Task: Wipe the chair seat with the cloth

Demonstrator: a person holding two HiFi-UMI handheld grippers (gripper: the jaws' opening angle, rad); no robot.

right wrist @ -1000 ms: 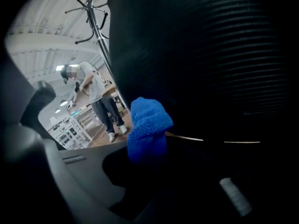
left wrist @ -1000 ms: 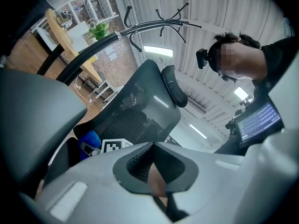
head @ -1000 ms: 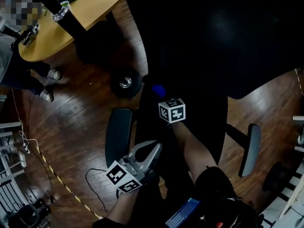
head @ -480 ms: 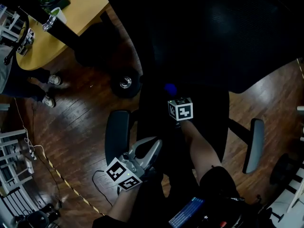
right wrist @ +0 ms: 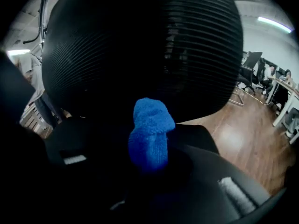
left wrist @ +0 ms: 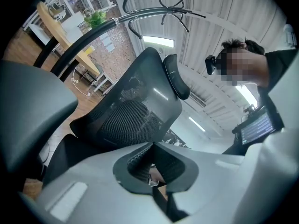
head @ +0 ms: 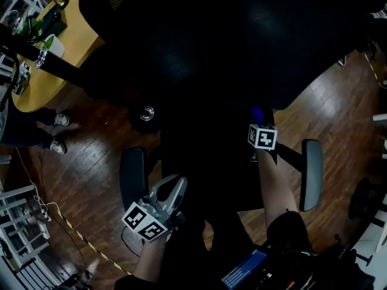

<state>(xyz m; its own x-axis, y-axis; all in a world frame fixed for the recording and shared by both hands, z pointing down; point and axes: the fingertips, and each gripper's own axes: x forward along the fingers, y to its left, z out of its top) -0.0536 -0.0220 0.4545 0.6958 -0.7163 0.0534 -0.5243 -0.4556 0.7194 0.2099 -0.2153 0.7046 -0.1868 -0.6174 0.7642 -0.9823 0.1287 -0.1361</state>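
Note:
A black office chair fills the head view, its seat (head: 208,162) below a large mesh backrest (head: 230,41). My right gripper (head: 257,124) is over the seat's right side, near the right armrest (head: 311,174), and is shut on a blue cloth (head: 257,114). In the right gripper view the cloth (right wrist: 149,134) sticks up out of the dark jaws of the right gripper (right wrist: 152,164), in front of the backrest (right wrist: 140,45). My left gripper (head: 177,185) hovers at the seat's front left, shut and holding nothing; the left gripper (left wrist: 153,144) points up at the backrest (left wrist: 126,120).
The left armrest (head: 132,177) is beside my left gripper. A wooden table (head: 57,59) stands at the upper left, with a person's feet (head: 55,125) next to it. A cable and striped tape (head: 78,234) lie on the wood floor. A chair caster (head: 147,112) shows under the seat.
My right gripper has carried the cloth rightward across the seat, toward the right armrest. The left gripper has stayed at the seat's front left, still shut.

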